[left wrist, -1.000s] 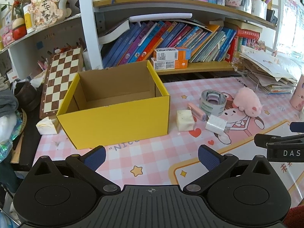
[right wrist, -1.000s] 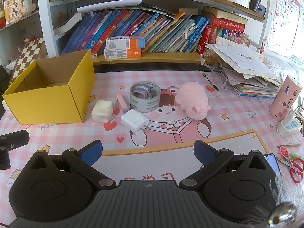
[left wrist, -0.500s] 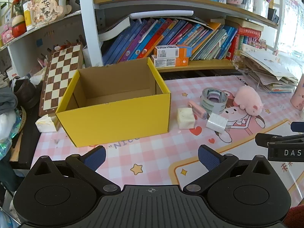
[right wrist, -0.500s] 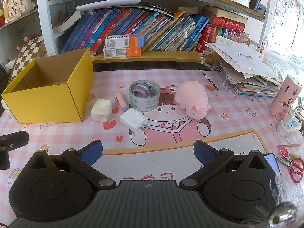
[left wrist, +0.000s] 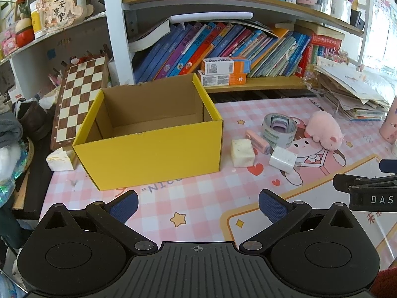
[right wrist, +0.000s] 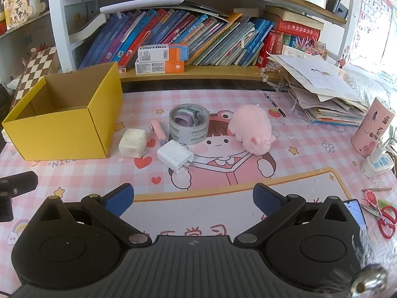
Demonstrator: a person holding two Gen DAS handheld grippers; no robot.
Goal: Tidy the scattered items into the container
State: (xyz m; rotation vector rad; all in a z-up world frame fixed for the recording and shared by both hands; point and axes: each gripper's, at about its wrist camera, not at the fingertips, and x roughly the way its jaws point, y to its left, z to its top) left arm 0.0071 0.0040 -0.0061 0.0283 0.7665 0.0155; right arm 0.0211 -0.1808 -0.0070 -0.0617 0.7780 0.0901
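An open yellow cardboard box (left wrist: 153, 149) (right wrist: 64, 134) stands on the pink mat with nothing visible inside. To its right lie a cream block (left wrist: 242, 152) (right wrist: 132, 143), a small pink stick-shaped item (left wrist: 257, 142) (right wrist: 158, 132), a white plug charger (left wrist: 282, 159) (right wrist: 175, 159), a tape roll (left wrist: 280, 130) (right wrist: 189, 123) with a purple object inside it, and a pink plush pig (left wrist: 323, 130) (right wrist: 251, 129). My left gripper (left wrist: 197, 204) hovers open in front of the box. My right gripper (right wrist: 193, 198) is open, near the charger, holding nothing.
A bookshelf (right wrist: 198, 37) full of books runs along the back. A chessboard (left wrist: 79, 99) leans left of the box. A paper stack (right wrist: 322, 94), pink cup (right wrist: 373, 126), phone (right wrist: 354, 211) and red scissors (right wrist: 387, 219) crowd the right side.
The left gripper's view has shifted slightly, bringing the box a little more to the right and closer. The right gripper has eased slightly forward. No item has moved.
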